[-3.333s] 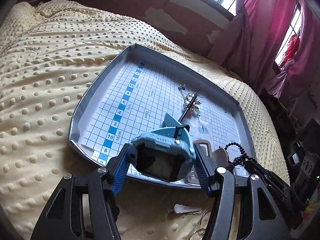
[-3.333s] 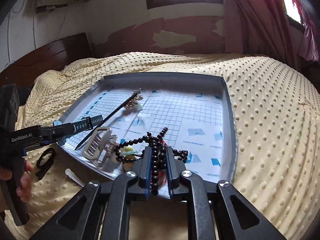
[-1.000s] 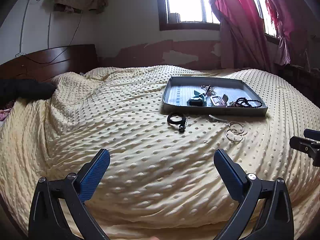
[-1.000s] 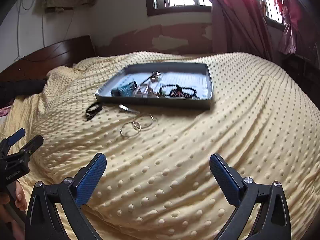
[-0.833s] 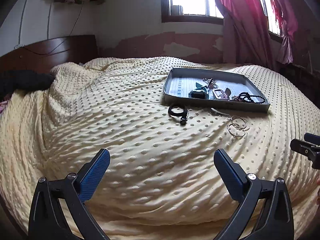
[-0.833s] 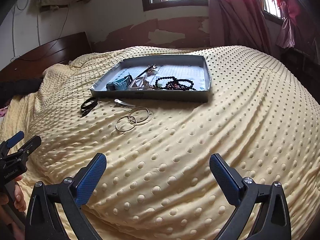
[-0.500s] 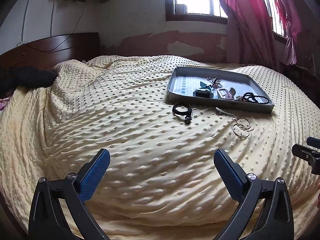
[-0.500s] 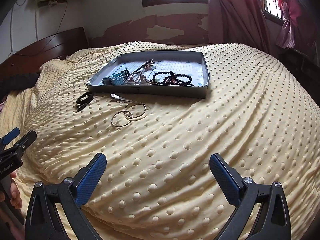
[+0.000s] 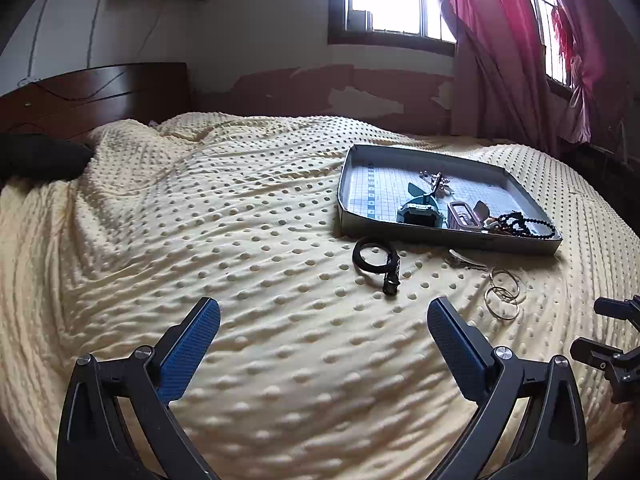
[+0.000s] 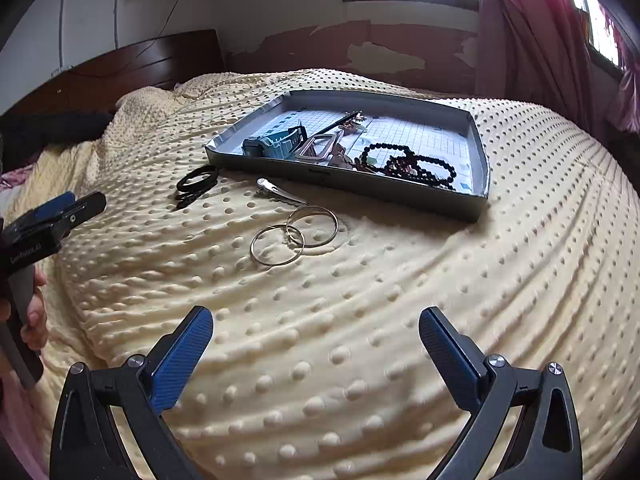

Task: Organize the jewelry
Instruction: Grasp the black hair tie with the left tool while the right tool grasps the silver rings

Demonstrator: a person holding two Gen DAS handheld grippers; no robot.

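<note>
On the dimpled bed (image 10: 360,320), both grippers' fingers (image 10: 182,354) gape empty; the bangles (image 10: 294,234) ahead of the right gripper (image 10: 316,344) probably want a low, rim-pinching approach.

Two silver hoops (image 10: 295,234) on the blanket (image 10: 360,320), near the tray (image 10: 478,196)
</note>
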